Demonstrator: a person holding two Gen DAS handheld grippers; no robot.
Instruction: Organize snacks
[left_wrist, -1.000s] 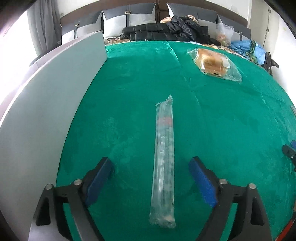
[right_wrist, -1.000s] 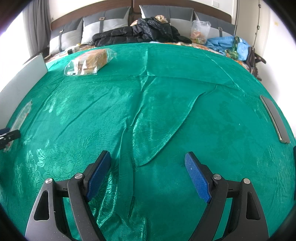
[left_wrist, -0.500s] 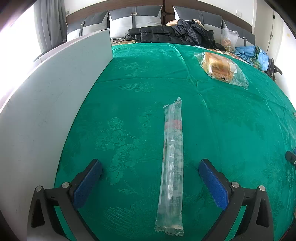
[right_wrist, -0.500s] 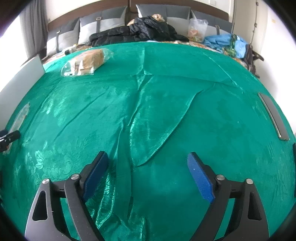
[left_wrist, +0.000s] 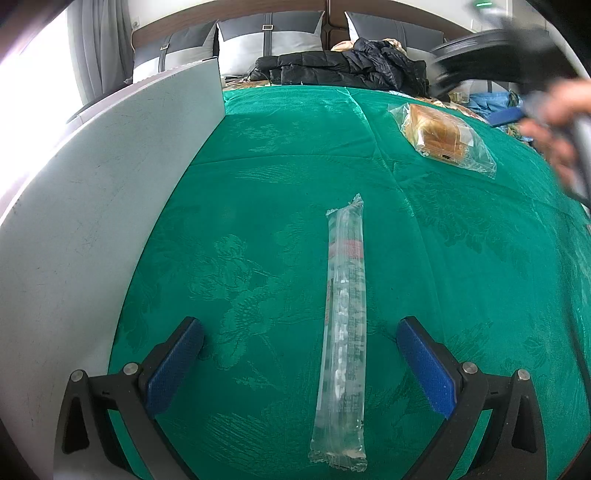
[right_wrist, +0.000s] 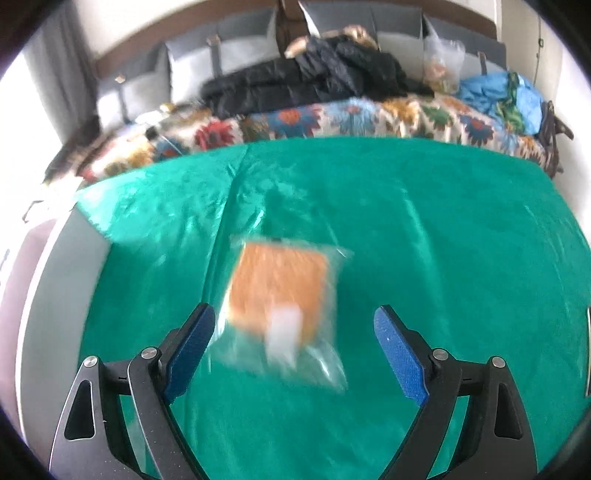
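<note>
A long clear snack sleeve (left_wrist: 345, 325) lies lengthwise on the green cloth (left_wrist: 280, 192). My left gripper (left_wrist: 300, 363) is open and empty, its blue pads either side of the sleeve's near half, above it. A bagged bread loaf (left_wrist: 441, 137) lies at the far right; in the right wrist view it (right_wrist: 282, 295) is blurred and lies just ahead of and between the pads. My right gripper (right_wrist: 294, 347) is open and empty. It shows blurred in the left wrist view (left_wrist: 546, 107), held by a hand above the bread.
A grey board (left_wrist: 81, 206) runs along the cloth's left edge. Beyond the cloth is a bed with a floral quilt (right_wrist: 369, 118), a black jacket (right_wrist: 314, 77), blue clothes (right_wrist: 506, 96) and grey pillows (left_wrist: 266, 40).
My right gripper has swung fast from the cloth's middle to above the bagged bread, which now lies between its pads. My left gripper has drawn back slightly from the sleeve.
</note>
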